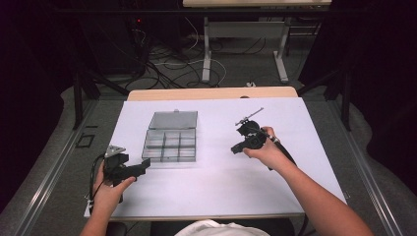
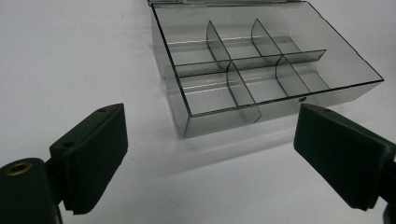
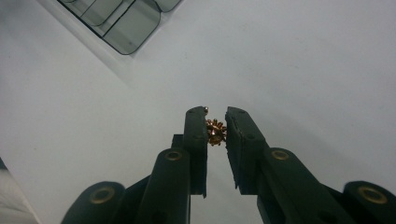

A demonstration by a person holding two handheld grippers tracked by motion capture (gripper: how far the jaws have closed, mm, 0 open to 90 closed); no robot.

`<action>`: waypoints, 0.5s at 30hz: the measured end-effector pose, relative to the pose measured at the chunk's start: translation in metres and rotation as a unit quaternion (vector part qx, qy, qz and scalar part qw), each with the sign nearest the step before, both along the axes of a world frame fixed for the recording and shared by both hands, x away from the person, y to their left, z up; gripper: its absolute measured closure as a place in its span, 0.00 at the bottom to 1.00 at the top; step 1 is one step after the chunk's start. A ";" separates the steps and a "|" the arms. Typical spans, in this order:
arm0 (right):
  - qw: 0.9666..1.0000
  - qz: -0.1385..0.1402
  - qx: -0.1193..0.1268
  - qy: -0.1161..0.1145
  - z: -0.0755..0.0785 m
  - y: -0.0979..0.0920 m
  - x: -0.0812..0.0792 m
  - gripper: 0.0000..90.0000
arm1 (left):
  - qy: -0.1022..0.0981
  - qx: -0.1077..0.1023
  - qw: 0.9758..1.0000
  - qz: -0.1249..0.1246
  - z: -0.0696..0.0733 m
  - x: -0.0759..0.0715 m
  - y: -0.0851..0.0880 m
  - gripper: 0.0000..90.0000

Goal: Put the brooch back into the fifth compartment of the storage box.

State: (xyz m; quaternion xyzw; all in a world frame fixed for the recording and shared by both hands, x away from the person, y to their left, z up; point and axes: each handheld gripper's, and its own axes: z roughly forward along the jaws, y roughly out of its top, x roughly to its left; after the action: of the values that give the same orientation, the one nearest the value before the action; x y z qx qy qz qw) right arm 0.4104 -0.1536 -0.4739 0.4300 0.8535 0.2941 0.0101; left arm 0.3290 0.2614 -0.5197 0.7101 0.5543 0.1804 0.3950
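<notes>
A: What is the right gripper (image 3: 216, 122) carrying?

B: A small brass-coloured toothed gear (image 3: 215, 132), pinched between its two black jaws, which are drawn in close on it. In the right gripper view the gear sits near the jaw tips, above bare white table sheet (image 3: 303, 65).

A: And where is that over the table?

B: In the high view the right gripper (image 1: 241, 146) is held in the person's right hand (image 1: 264, 150), to the right of the clear smoky-grey plastic compartment box (image 1: 169, 145), with open sheet between them. A corner of the box (image 3: 119, 21) shows at the top left of the right gripper view, well apart from the gear.

A: Anything in the way?

B: Nothing lies on the sheet between the gear and the box. The box's hinged lid (image 1: 173, 119) lies flat behind it, on its far side.

A: The left gripper (image 2: 210, 140)?

B: Its jaws stand wide apart with nothing between them, pointing at the box (image 2: 261, 70) from just in front of its near wall. The dividers split the box into compartments, and those in sight look bare. In the high view the left hand (image 1: 109, 189) holds it at the sheet's near left edge.
</notes>
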 end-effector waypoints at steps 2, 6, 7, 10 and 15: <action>1.000 0.007 -0.006 0.003 0.002 0.003 0.001 0.88 | 0.000 0.000 1.000 0.000 0.000 0.000 0.000 0.11; 1.000 0.012 0.002 -0.007 0.002 0.011 0.003 0.88 | 0.000 -0.001 1.000 0.000 0.000 0.000 0.000 0.11; 1.000 0.012 0.006 -0.005 0.002 0.013 0.003 0.88 | 0.000 -0.001 1.000 -0.001 0.000 0.000 0.000 0.11; 1.000 0.003 0.008 0.007 0.004 0.020 0.001 0.88 | 0.004 0.000 1.000 -0.002 0.000 0.000 0.001 0.11; 1.000 0.026 -0.005 -0.001 0.005 0.026 0.005 0.88 | 0.005 0.001 1.000 -0.003 0.000 0.000 0.000 0.11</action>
State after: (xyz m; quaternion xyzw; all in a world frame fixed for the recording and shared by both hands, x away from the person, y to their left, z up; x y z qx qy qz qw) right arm 0.4153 -0.1273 -0.4686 0.4069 0.8659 0.2909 0.0055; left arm 0.3293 0.2619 -0.5195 0.7131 0.5541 0.1762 0.3916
